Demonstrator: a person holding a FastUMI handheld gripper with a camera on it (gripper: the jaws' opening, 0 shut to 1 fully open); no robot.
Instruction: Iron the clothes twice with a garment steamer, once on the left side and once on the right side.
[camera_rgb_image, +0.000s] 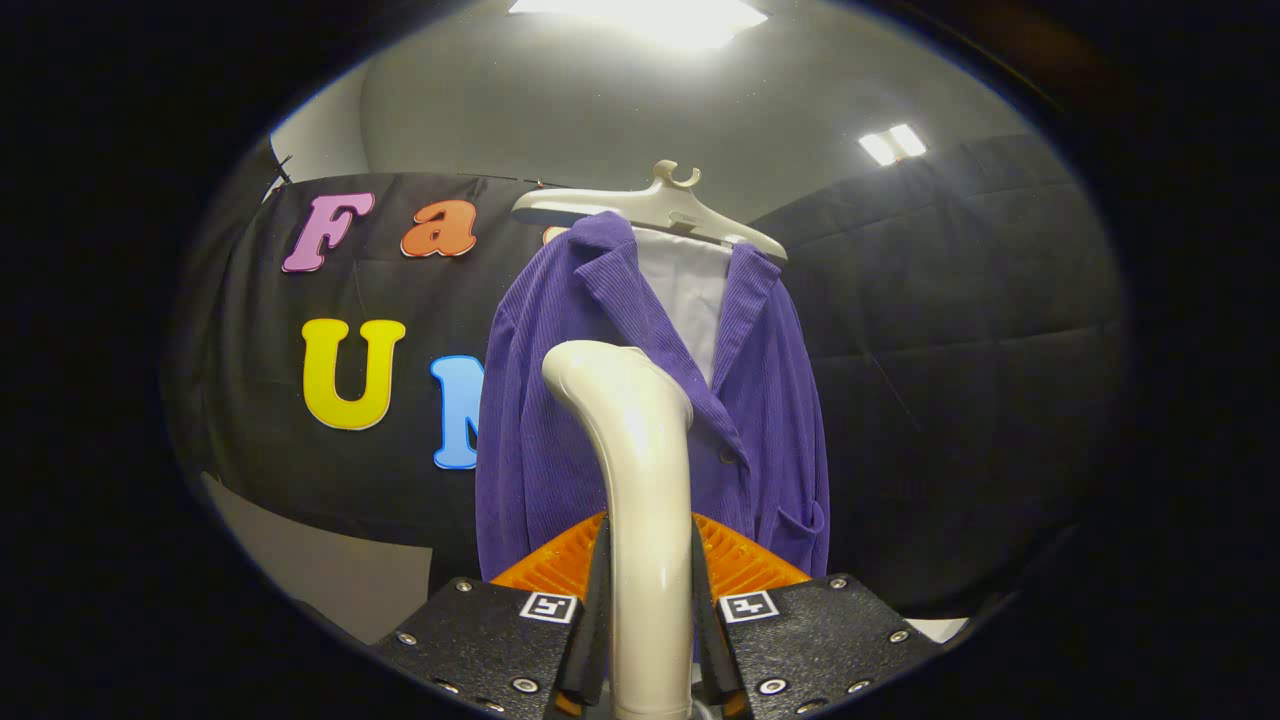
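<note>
- One purple corduroy jacket (560, 420) is the largest thing we see; it hangs on a pale hanger (650, 208) before the black cloth wall (960, 380), beyond the fingers. Its lower hem is hidden behind the gripper, and the steamer covers part of its front.
- We see a white lining or shirt (690, 295) between the lapels, a button (727, 457) and a patch pocket (800, 525); we cannot tell which garment the white cloth belongs to.
- We hold the cream steamer (645, 500) upright in the gripper (648, 610), both fingers pressed against its handle. Its curved head points at the jacket; whether it touches the cloth we cannot tell, and its base is cut off.
- Two small square black-and-white markers (549, 606) sit on the gripper; we read no writing on them.
</note>
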